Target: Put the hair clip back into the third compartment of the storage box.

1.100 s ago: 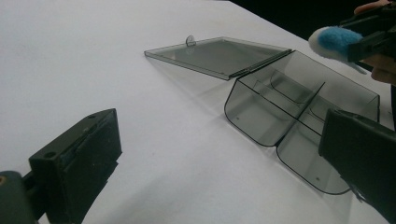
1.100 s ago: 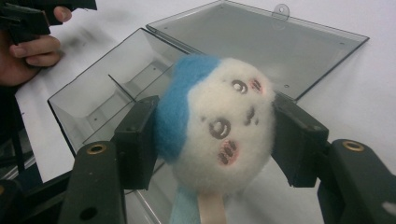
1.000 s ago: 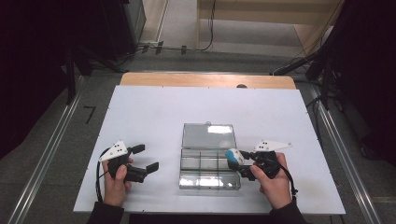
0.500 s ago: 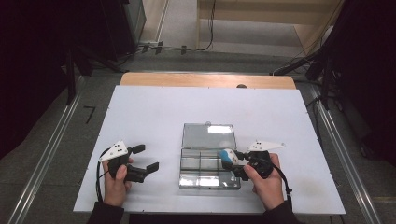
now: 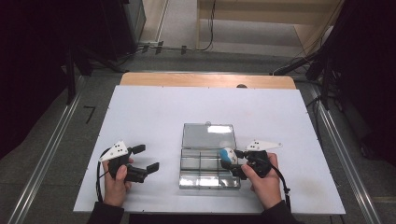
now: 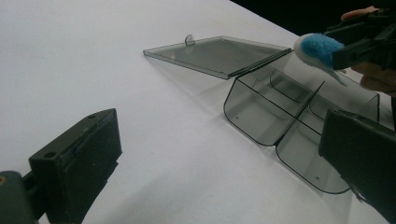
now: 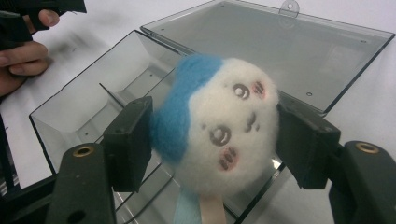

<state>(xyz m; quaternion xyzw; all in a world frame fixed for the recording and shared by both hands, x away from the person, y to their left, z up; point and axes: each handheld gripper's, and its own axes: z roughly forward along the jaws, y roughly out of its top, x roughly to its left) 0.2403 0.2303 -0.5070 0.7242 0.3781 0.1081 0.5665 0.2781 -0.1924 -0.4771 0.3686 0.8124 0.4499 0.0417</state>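
Observation:
A small plush toy (image 7: 219, 126) with a white face and a blue patch sits between the pads of my right gripper (image 7: 215, 135). The jaws have just been opening a little, and both pads still touch the toy. It hangs over the right side of a clear compartment box (image 5: 205, 185), whose lid (image 5: 208, 136) lies open and flat behind it. In the high view the toy (image 5: 227, 154) and the right gripper (image 5: 229, 161) are above the box's right compartments. My left gripper (image 5: 147, 157) rests open on the table left of the box, nothing between its jaws.
The box stands on a white table top (image 5: 154, 112), with bare surface all around it. A wooden strip (image 5: 205, 80) runs along the far edge. Cables and dark equipment lie on the floor beyond. From the left gripper view the box (image 6: 261, 116) is ahead and to the right.
My right gripper has shifted slightly left with the toy, further over the box. The left gripper has stayed where it was.

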